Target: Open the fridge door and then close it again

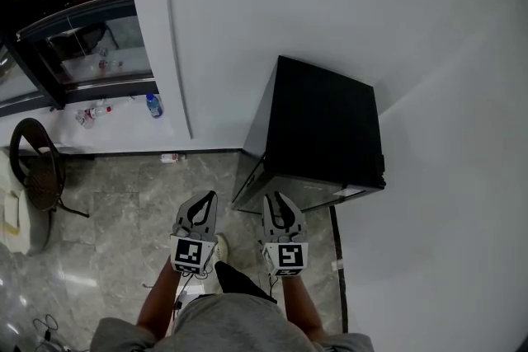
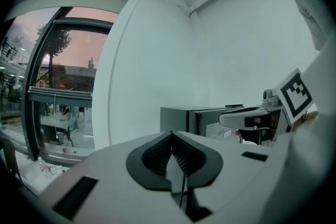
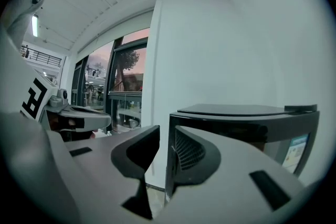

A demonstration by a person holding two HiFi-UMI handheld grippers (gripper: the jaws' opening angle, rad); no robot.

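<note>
Just short of the black fridge [image 1: 322, 128], whose door [image 3: 252, 135] looks shut, the right claw [image 1: 276, 200] stands parted and empty and the left claw [image 1: 208, 199] is pinched closed on nothing; misaimed, the right could skid off the door edge.

Left gripper [image 2: 172, 136] jaws together, nothing between; fridge [image 2: 195, 119] ahead beyond the tips; right gripper [image 2: 247, 117] alongside

Even, cool indoor light; frames sharp.
Gripper views are vignetted black and bent at edges; glare is seen on the floor [image 1: 78, 280]; pink dusk is seen through the window [image 2: 68, 86].
</note>
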